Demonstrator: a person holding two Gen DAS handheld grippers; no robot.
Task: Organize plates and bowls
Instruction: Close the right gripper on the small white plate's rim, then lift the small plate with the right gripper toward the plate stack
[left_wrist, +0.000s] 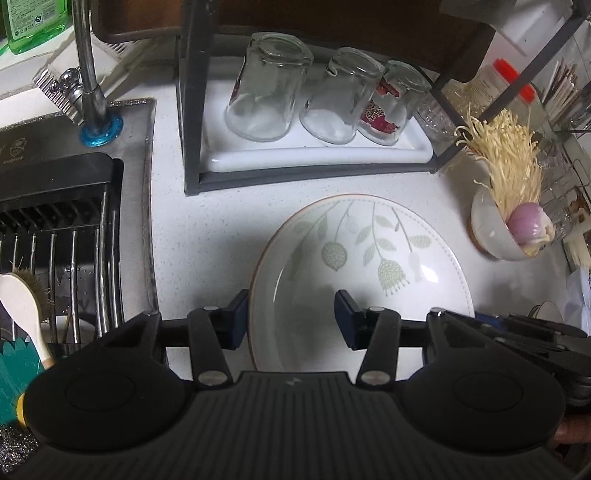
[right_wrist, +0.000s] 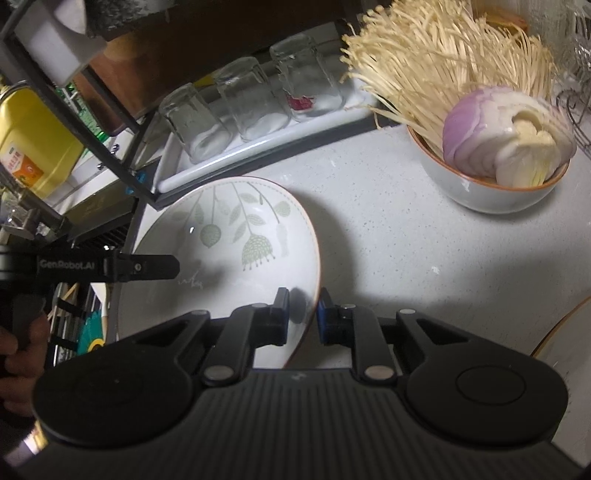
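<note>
my right claw (right_wrist: 303, 317) is half released, its two blue pads standing one on each side of the rim of the leaf-pattern plate (right_wrist: 221, 251), with a small gap on both sides, so it does not clamp yet. my left claw (left_wrist: 290, 317) is released wide; one pad is outside the plate rim at 9 o'clock, the other hangs over the inside of the plate. i cannot tell if any pad touches the glaze.

the plate lies flat on the white speckled counter (right_wrist: 388, 240), just in front of the dark rack.

i judge the plate is ceramic: stiff, rather heavy for a rim grip, glazed and slippery, and it will chip if it knocks the rack. the good place to hold is the raised rim, with one pad under and one pad over it, on two opposite sides.

at 12 o'clock from the left claw, three upturned glasses (left_wrist: 325, 99) stand on a white tray (left_wrist: 317, 155) inside the rack frame (left_wrist: 192, 110). at 2 o'clock a bowl (left_wrist: 495, 236) holds enoki mushrooms (left_wrist: 509, 162) and a cut onion (left_wrist: 528, 221). at 9 o'clock are the sink rack (left_wrist: 59, 229) and the faucet (left_wrist: 86, 66). the room between plate and rack is narrow.
</note>
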